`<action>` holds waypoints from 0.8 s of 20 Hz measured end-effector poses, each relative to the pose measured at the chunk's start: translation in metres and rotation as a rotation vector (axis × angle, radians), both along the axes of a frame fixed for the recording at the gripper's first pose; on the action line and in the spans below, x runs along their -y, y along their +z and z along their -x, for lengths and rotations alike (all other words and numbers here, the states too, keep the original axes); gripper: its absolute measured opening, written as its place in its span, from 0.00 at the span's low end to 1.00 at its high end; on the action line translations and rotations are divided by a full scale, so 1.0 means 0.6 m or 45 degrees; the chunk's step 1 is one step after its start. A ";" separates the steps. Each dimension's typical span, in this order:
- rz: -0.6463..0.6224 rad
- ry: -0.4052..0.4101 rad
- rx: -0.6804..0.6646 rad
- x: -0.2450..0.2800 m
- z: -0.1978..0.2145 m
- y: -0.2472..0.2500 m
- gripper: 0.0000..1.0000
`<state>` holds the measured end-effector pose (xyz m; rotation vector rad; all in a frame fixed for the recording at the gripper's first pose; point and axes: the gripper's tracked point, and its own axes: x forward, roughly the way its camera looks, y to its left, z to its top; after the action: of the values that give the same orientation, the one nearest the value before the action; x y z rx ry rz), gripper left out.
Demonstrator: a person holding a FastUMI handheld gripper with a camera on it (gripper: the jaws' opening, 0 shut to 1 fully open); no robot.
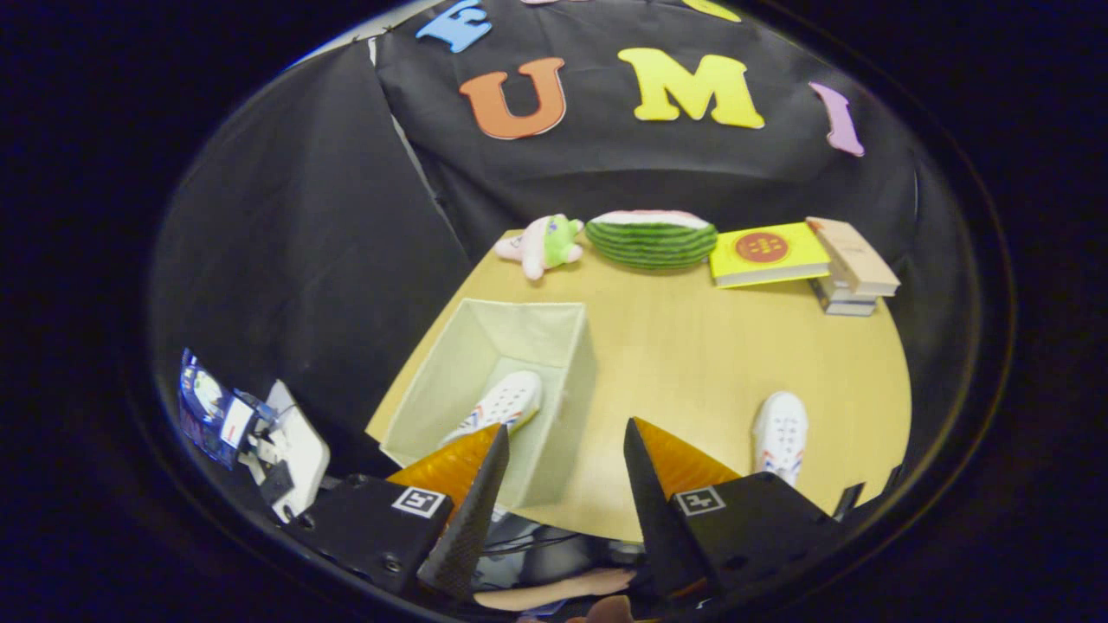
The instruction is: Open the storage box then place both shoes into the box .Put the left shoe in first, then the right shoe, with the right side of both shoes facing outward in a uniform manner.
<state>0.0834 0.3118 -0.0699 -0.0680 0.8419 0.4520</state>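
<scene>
Tool agape; shoe half-hidden in box

Two shoes: one inside the box, one on the table. One open box. One table. One plush toy. One watermelon slice. One yellow book and a stack of books beside it, count unclear. One gripper, its two fingers spread apart, holding nothing.
</scene>
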 end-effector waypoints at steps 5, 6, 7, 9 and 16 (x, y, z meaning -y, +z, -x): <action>0.199 -0.163 0.075 0.202 -0.026 -0.018 0.84; 0.236 -0.183 0.076 0.238 -0.029 -0.032 0.84; 0.272 -0.171 0.057 0.268 -0.030 -0.050 0.84; 0.300 -0.177 -0.010 0.311 -0.033 -0.101 0.84; 0.239 -0.192 -0.330 0.396 -0.059 -0.282 0.84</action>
<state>0.1186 0.0739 -0.2390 -0.1200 1.1347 0.2416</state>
